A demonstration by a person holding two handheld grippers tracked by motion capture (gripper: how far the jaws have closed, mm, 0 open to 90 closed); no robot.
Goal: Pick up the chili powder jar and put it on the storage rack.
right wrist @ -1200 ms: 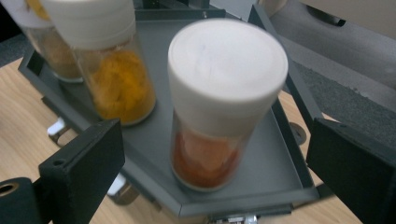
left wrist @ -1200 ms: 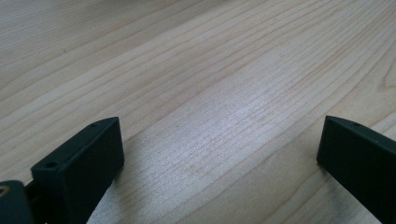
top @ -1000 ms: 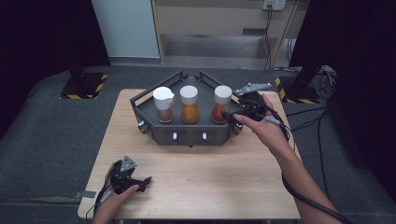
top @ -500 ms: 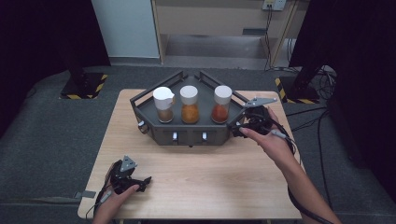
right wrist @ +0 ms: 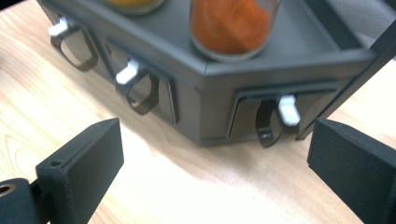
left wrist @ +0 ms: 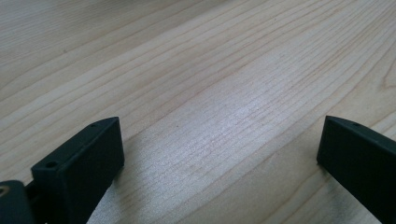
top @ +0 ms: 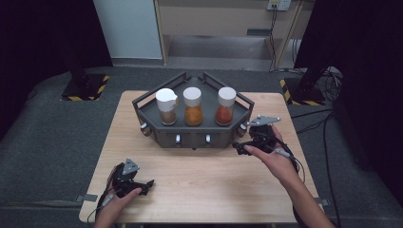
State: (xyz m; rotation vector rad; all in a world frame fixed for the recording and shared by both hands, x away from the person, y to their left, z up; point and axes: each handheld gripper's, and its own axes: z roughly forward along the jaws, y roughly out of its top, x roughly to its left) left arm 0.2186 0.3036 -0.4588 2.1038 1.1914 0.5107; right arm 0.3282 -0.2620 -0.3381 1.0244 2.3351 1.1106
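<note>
Nothing opened so far, judging by the fronts of the dark grey angled plastic rack (top: 190,138), with every drawer sitting flush. On its top, standing upright in a row and untouched: three white-lidded glass spice jars, brown-filled (top: 167,106), orange-filled (top: 192,105) and red-filled (top: 225,105).

Hovering just off the rack's right front corner with the right gripper (top: 242,148), jaws spread wide and empty. Aimed at the dark loop-shaped drawer handle with a white tab (right wrist: 271,122) on the right-hand facet; near it, not touching.

Resting low on the pale wooden table (top: 214,190) toward its near left corner with the left gripper (top: 145,186), jaws likewise wide apart around bare wood, well apart from the rack.

Probably no further than the approach. Left to do: closing in on that handle, pinching it, drawing the drawer out.
</note>
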